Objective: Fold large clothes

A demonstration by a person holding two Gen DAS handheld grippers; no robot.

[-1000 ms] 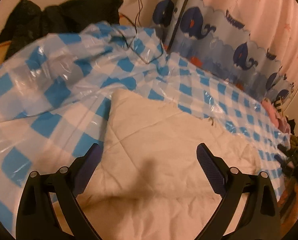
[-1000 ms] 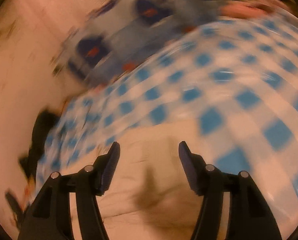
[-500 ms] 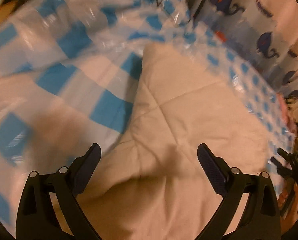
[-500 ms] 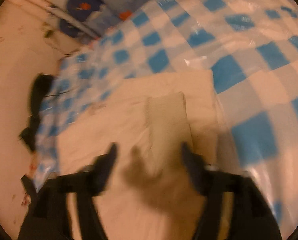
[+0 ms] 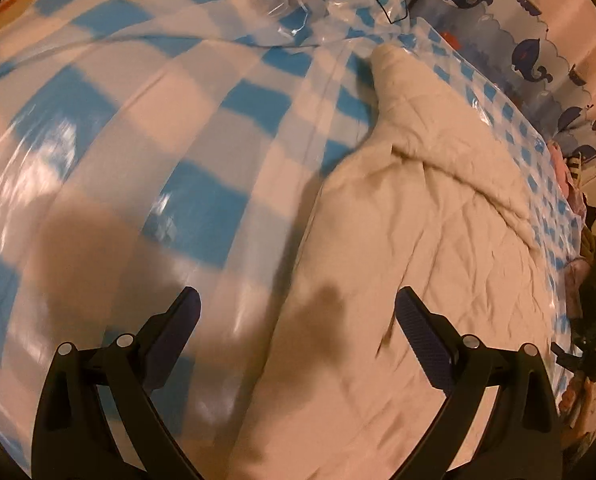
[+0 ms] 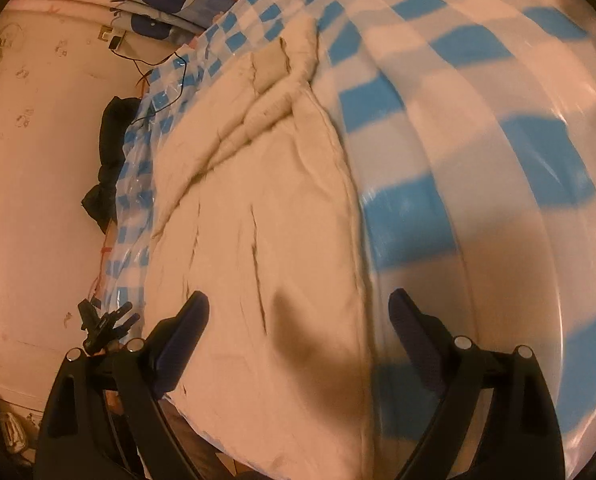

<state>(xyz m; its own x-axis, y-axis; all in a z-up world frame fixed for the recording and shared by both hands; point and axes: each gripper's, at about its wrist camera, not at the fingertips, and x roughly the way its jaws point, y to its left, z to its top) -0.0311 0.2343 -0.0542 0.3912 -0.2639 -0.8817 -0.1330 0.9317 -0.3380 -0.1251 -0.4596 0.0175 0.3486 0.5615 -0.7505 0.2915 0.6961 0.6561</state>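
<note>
Blue-and-white checked plastic sheet (image 5: 202, 200) spread over a bed, shiny and a bit crinkled. On top of it, a big cream quilted garment (image 5: 437, 240), lying flat in the middle of the sheet, with soft folds bunched up at its far end. Seen too from the right wrist view (image 6: 266, 208), reaching from near the camera up to the far folds.

Left gripper (image 5: 298, 316) just above the near left edge of the garment, fingers wide apart, holding nothing. Dark shadow on the cloth between them. Right gripper (image 6: 298, 320) over the near right edge of the garment, fingers also wide apart, nothing between them but cloth below.

Farther out, a whale-print curtain (image 5: 537, 52) along the far side of the bed. Black clothes (image 6: 112, 160) on the floor beside the sheet. Thin black cable (image 6: 154, 68) trailing from the pink wall (image 6: 38, 140) onto the sheet.
</note>
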